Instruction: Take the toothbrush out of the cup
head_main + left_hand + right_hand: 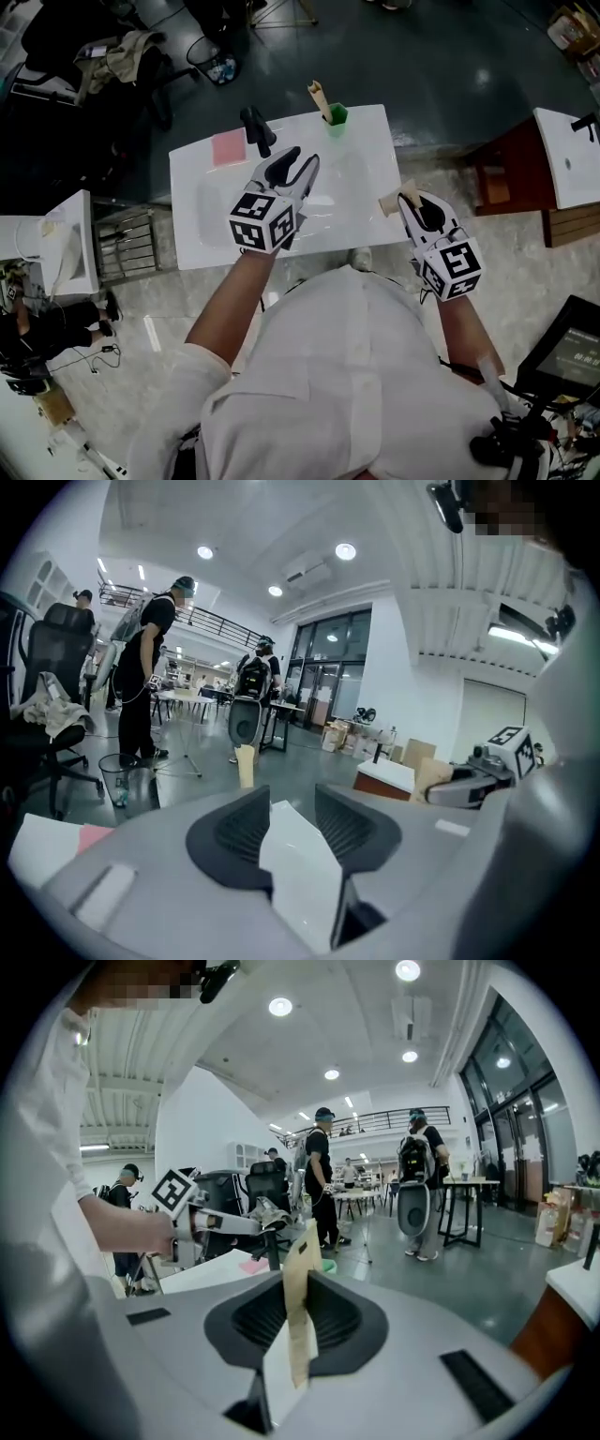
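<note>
Head view: a white table point(370, 159) stands where a dark glossy floor meets a pale one. A second white top and a red-brown cabinet point(511, 173) are off to the right. At the table's far edge, right of centre, a green cup point(337, 116) holds a tan toothbrush point(319, 97) that leans left. A pink pad point(228, 147) lies near the far left corner, with a black tap point(257, 128) just beside it. The left gripper point(304, 157) hangs over the middle of the table with its jaws apart and nothing in them. The right gripper point(410, 197) is just off the table's right edge, clamped on a tan pack point(388, 202). What is inside the pack cannot be told.

Left gripper view: a large hall with ceiling lights, tall windows, people standing point(150, 667), a bin point(114, 778) and an office chair. The left gripper point(292, 803) has its jaws spread, with only the bare white table point(300, 874) showing between them. Beyond the tips the toothbrush point(246, 764) stands upright. The pink pad point(94, 834) lies to the left.

Right gripper view: the same hall, with people point(323, 1176) by tables. The right gripper point(302, 1279) is closed on the tan pack point(300, 1307), which stands on edge between the pads and rises above them. Just right of the pack the cup point(327, 1266) peeks out. The left gripper point(267, 1225) reaches over the table point(216, 1274) from the left.
</note>
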`<state>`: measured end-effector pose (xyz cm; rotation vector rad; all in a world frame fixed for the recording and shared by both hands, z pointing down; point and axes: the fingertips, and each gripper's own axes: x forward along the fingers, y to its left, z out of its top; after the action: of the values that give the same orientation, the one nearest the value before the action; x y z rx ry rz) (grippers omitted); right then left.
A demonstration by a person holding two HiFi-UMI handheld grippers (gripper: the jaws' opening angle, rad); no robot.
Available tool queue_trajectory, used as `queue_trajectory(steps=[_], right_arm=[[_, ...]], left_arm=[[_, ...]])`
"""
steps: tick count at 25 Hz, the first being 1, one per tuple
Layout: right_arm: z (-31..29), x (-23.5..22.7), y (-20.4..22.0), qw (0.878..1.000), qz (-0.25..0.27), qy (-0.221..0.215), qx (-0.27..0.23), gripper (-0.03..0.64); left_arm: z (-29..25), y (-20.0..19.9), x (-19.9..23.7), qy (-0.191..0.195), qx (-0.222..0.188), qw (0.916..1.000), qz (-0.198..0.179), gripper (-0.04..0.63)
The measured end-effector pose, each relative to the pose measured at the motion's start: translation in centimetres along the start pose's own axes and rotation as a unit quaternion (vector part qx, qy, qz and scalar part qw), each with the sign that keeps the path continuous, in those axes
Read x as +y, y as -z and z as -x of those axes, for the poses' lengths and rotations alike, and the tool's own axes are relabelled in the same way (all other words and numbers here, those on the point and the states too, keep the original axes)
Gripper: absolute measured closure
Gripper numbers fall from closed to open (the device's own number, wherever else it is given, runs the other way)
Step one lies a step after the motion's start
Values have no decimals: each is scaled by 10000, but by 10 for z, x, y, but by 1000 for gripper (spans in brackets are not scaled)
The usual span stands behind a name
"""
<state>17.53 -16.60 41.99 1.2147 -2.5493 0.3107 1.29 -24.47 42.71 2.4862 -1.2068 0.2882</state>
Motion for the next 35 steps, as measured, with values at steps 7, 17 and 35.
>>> queue_trajectory(steps=[7, 17, 35], right_arm=[[6, -34, 10, 9996, 8, -258, 90, 568], [10, -76, 19, 9991, -142, -361, 148, 568], [11, -117, 41, 9991, -245, -303, 144, 568]], left_arm=[[-66, -17, 35, -642, -54, 9979, 99, 437], [-122, -15, 77, -1226, 170, 9918, 304, 408], [-157, -2, 94, -1607, 293, 9865, 112, 511]])
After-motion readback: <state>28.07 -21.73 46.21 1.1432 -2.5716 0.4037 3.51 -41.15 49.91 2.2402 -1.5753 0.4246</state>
